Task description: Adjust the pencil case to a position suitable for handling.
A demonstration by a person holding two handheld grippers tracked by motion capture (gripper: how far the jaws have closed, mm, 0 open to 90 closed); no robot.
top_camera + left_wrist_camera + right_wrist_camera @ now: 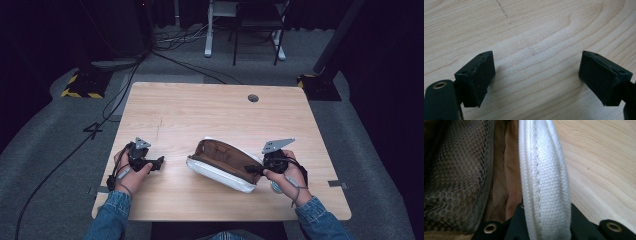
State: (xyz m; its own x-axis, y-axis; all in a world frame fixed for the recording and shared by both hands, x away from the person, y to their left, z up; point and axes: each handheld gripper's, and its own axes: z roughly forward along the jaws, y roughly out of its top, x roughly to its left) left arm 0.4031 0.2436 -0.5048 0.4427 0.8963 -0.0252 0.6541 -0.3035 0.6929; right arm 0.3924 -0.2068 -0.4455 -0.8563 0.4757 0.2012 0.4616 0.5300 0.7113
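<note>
A white pouch (pixel 220 172) with a brown lining lies open on the wooden table (pixel 200 115), slightly right of centre. My right gripper (pixel 257 169) is shut on the pouch's right end. In the right gripper view the white woven rim (pixel 544 182) runs up from between the jaws, with brown lining and a dark mesh pocket (pixel 456 175) to its left. My left gripper (pixel 159 162) rests on the table left of the pouch, apart from it. Its two black pads (pixel 477 77) stand wide open over bare wood, with nothing between them.
A round cable hole (pixel 253 98) sits near the table's far edge. Cables (pixel 115 95) trail over the grey floor at the left. A white table leg and a dark chair (pixel 250 30) stand beyond the table. Yellow-black striped bases (pixel 80 90) flank it.
</note>
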